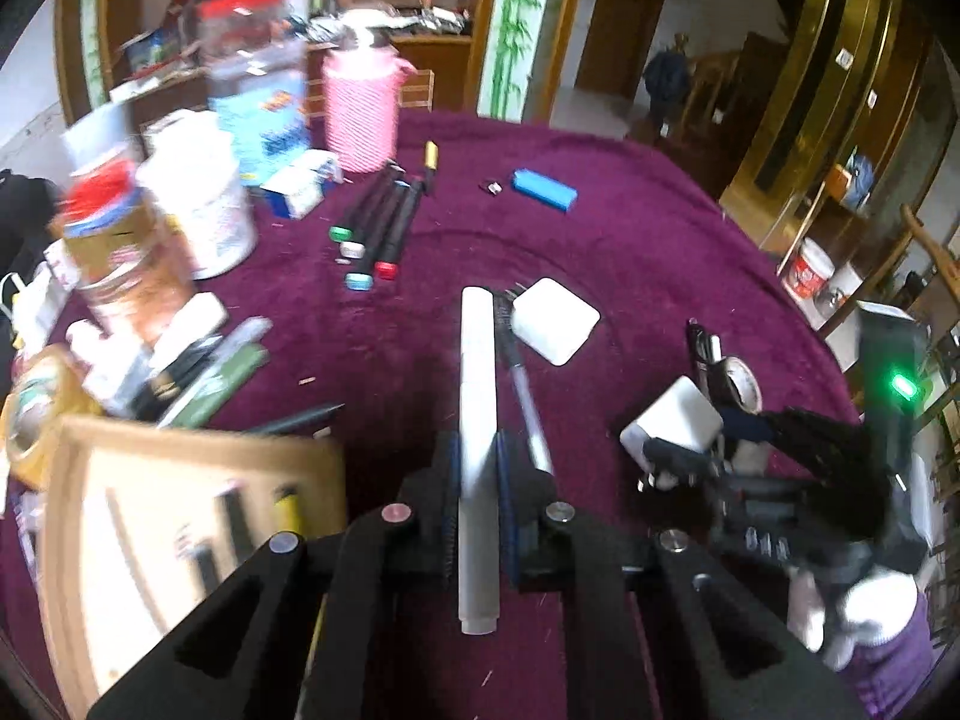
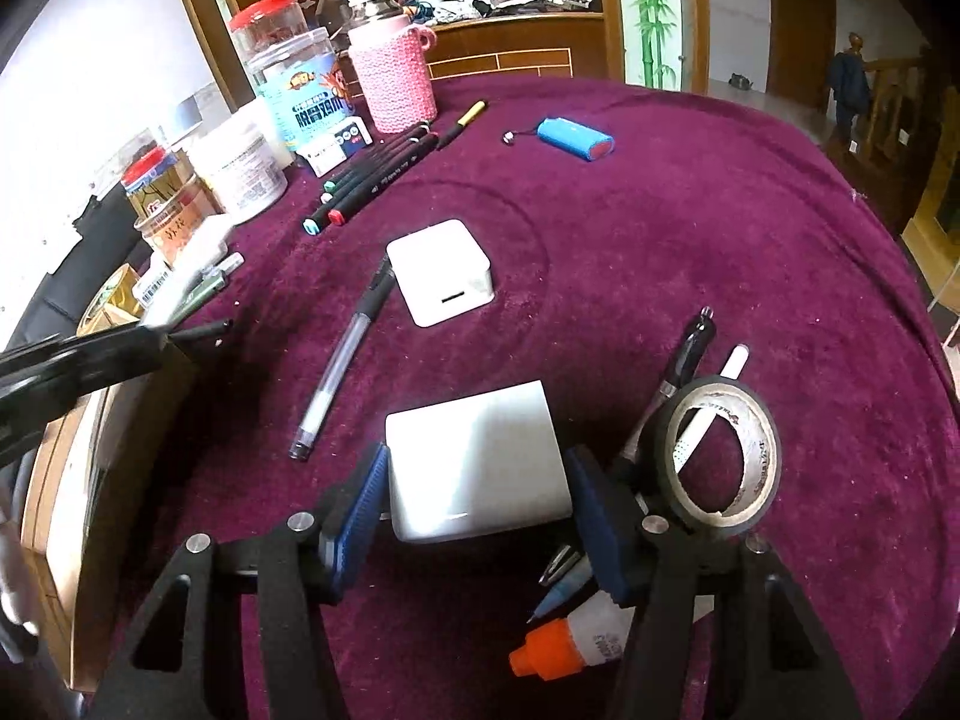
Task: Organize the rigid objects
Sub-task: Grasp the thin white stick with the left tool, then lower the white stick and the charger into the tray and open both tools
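Note:
My left gripper [image 1: 478, 456] is shut on a white marker pen [image 1: 477, 420] and holds it above the purple tablecloth, beside an open cardboard box [image 1: 66, 534] with pens inside. My right gripper [image 2: 474, 480] is shut on a white charger block [image 2: 477, 462], also seen in the left wrist view [image 1: 675, 420]. A second white charger [image 2: 441, 279] and a clear gel pen [image 2: 342, 360] lie in the middle. A black tape roll [image 2: 720, 456], a black pen [image 2: 690, 354] and a white pen [image 2: 729, 369] lie right of my right gripper.
Several markers [image 2: 372, 180], a yellow pen [image 2: 462, 123] and a blue battery pack [image 2: 573, 138] lie farther back. Jars [image 2: 300, 84], a pink knitted bottle [image 2: 393, 69] and tubs crowd the left rear. A glue bottle [image 2: 576, 639] lies under my right gripper.

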A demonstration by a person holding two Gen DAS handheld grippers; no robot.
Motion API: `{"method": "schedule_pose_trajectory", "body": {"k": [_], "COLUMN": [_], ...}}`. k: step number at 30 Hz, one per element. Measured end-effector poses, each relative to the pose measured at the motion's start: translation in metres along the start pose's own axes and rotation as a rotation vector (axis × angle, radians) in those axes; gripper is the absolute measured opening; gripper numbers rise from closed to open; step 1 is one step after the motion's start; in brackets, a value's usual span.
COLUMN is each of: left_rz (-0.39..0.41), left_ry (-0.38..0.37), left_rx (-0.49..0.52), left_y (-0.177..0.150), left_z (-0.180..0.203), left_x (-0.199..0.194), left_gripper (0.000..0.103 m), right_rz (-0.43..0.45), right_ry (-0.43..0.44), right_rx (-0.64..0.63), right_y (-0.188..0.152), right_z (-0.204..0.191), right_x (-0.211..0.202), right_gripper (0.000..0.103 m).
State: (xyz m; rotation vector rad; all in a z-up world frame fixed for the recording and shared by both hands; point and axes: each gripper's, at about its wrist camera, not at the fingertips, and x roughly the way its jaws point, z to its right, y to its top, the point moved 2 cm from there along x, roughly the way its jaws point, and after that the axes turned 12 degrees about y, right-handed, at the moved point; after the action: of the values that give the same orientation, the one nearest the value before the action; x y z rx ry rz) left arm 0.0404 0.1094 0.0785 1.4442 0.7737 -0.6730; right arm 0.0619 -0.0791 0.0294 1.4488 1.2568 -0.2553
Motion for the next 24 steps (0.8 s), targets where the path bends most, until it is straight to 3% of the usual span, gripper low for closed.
{"method": "schedule_pose_trajectory", "body": {"k": [4, 8, 15, 20, 24], "left_rz": [0.038, 0.039, -0.083, -0.168, -0.166], "left_ry": [0.024, 0.114, 0.165, 0.194, 0.215], "left_rx": [-0.044, -0.092, -0.203, -0.233, -0.280], "left_y": [-0.021, -0.048, -0.091, -0.112, -0.112], "left_z": [-0.045, -0.099, -0.166, -0.185, -0.199], "left_x": [-0.041, -0.057, -0.025, -0.002, 0.001], "left_gripper": [0.012, 0.012, 0.012, 0.012, 0.012], "right_rz": [0.034, 0.033, -0.008, -0.063, -0.106], "right_ry": [0.035, 0.072, 0.145, 0.178, 0.197], "right_rx": [-0.011, -0.071, -0.157, -0.209, -0.255], "right_y": [0.002, 0.005, 0.005, 0.003, 0.008], "right_z": [-0.024, -0.067, -0.145, -0.193, -0.229], "right_x": [-0.018, -0.030, -0.013, 0.018, 0.047], "right_gripper": [0.064, 0.064, 0.064, 0.064, 0.064]}}
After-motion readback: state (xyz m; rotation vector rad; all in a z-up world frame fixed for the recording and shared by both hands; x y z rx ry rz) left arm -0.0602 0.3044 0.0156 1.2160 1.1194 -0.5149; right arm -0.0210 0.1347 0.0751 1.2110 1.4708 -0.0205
